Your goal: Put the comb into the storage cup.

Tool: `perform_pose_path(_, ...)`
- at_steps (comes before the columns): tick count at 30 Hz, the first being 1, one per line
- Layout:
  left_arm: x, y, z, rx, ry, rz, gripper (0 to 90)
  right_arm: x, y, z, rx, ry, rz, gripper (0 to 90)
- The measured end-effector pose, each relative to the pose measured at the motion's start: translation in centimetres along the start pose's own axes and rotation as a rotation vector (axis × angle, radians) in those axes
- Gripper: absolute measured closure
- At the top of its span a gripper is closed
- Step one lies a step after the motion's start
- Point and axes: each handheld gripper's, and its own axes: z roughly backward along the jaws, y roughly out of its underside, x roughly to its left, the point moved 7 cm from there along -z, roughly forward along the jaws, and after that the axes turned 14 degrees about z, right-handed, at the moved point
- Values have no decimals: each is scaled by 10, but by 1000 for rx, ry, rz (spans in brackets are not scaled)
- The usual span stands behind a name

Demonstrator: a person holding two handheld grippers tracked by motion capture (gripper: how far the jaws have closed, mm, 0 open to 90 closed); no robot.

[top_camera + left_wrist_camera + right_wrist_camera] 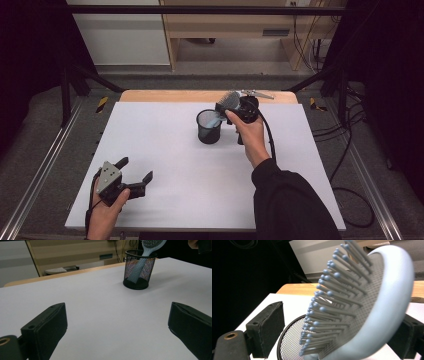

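Hairbrush (372, 307) standing handle-down in the black mesh cup (208, 127) toward the far side of the white tabletop (170, 150), we see the right gripper (231, 106) released around its head, jaws apart, left gripper (135, 175) spread wide near the tabletop's near edge

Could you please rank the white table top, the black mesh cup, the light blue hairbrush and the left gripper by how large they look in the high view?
1. White table top.
2. Left gripper.
3. Black mesh cup, though the left gripper lies nearer the camera, so this order is unsure.
4. Light blue hairbrush, partly sunk in the cup.
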Motion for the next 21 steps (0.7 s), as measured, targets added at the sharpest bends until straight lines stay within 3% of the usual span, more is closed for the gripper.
perform_pose_path(21, 1, -1, 0, -8, -12, 3, 24, 6, -2, 16, 21, 16, 118, 81)
